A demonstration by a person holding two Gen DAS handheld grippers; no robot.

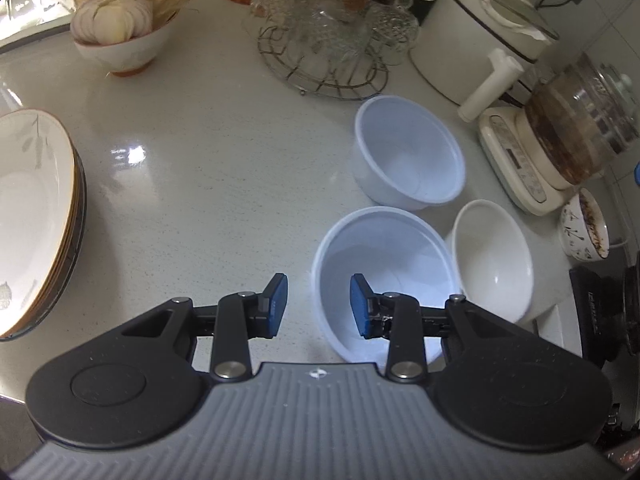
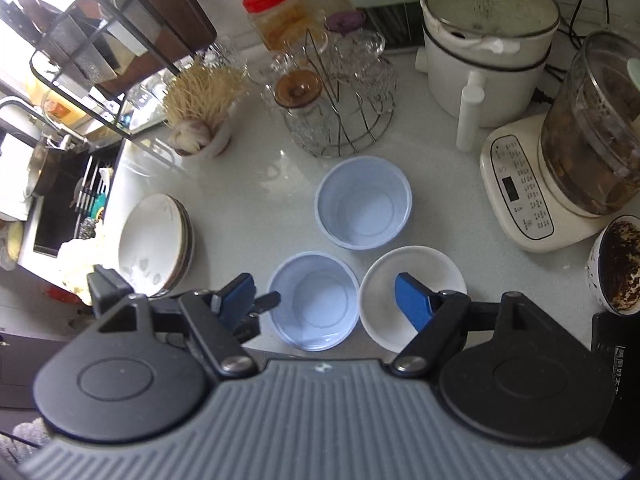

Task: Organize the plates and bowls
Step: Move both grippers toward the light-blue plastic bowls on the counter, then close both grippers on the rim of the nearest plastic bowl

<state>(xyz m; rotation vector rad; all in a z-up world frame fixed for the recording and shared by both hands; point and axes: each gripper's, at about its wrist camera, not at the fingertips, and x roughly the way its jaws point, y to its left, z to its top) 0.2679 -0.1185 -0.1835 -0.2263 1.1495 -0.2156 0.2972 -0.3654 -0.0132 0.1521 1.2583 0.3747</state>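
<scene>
Two pale blue bowls and a white bowl stand close together on the counter. My left gripper (image 1: 320, 306) is open and straddles the left rim of the near blue bowl (image 1: 384, 280): one pad is outside and the other inside, with neither pressing. My right gripper (image 2: 326, 302) hangs wide open above the near blue bowl (image 2: 314, 300), and its right finger is over the white bowl (image 2: 420, 264). The far blue bowl (image 1: 408, 152) (image 2: 364, 208) sits behind them. The white bowl (image 1: 492, 264) touches the near blue one. A stack of gold-rimmed plates (image 1: 36, 220) (image 2: 156, 240) lies to the left.
Behind the bowls are a wire rack of glasses (image 1: 324, 40) (image 2: 340, 112) and a bowl of garlic (image 1: 116, 32). A white cooker (image 2: 480, 60), a glass kettle on its base (image 2: 560, 180) and a dirty bowl (image 2: 616, 268) crowd the right. The sink (image 2: 68, 208) is far left.
</scene>
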